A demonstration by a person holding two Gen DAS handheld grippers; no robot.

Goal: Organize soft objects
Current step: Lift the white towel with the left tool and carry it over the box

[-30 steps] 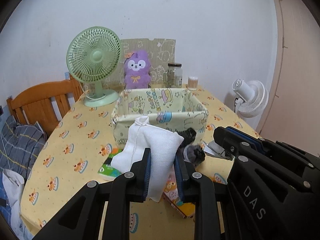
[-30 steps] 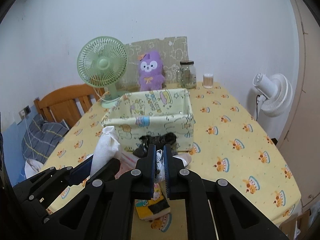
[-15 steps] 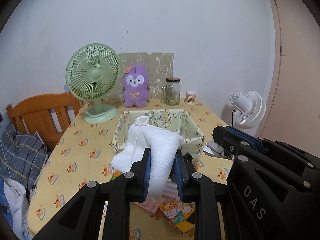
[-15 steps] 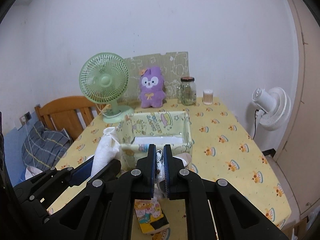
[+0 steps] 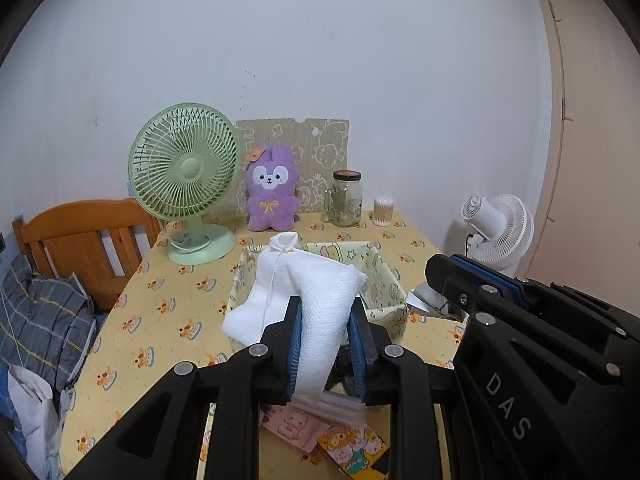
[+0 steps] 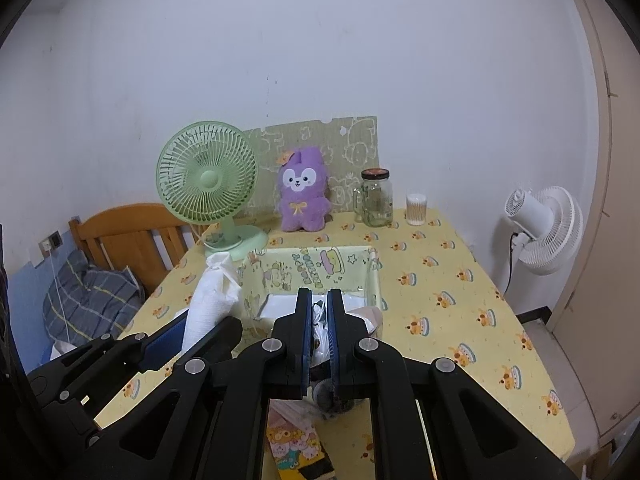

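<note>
- A white pouch (image 5: 320, 304) with a drawstring neck is clamped between the blue pads of the left tongs (image 5: 325, 354) and is held up above the tabletop (image 5: 168, 312), its tied neck pointing toward 12 o'clock.
- In the left wrist view, the pouch is seen in front of a fabric basket (image 5: 380, 276) printed with cartoon figures; the basket's near rim is partly hidden by it.
- The right tongs (image 6: 319, 344) are closed tight on a thin bundle (image 6: 320, 320) of crinkled white and dark material; what the bundle is cannot be told.
- From the right wrist view, the same basket (image 6: 372, 280) lies just past the fingertips at 12 o'clock, with a flat white item (image 6: 276, 306) on its bottom.
- The left tongs and the pouch (image 6: 212, 300) are seen at 9 o'clock of the right tongs.
- Small printed packets (image 5: 352, 446) lie on the yellow patterned cloth below the left tongs, at 6 o'clock.
- At the far edge of the tabletop, a green fan (image 5: 184, 176) is placed at 10 o'clock, a purple plush toy (image 5: 272, 192) at 12 o'clock, then a glass jar (image 5: 347, 199) and a small tub of cotton swabs (image 5: 383, 211) toward 1 o'clock.
- A white fan (image 5: 500, 232) is seen beyond the tabletop at 3 o'clock, and a wooden bed frame (image 5: 84, 236) at 9 o'clock.
</note>
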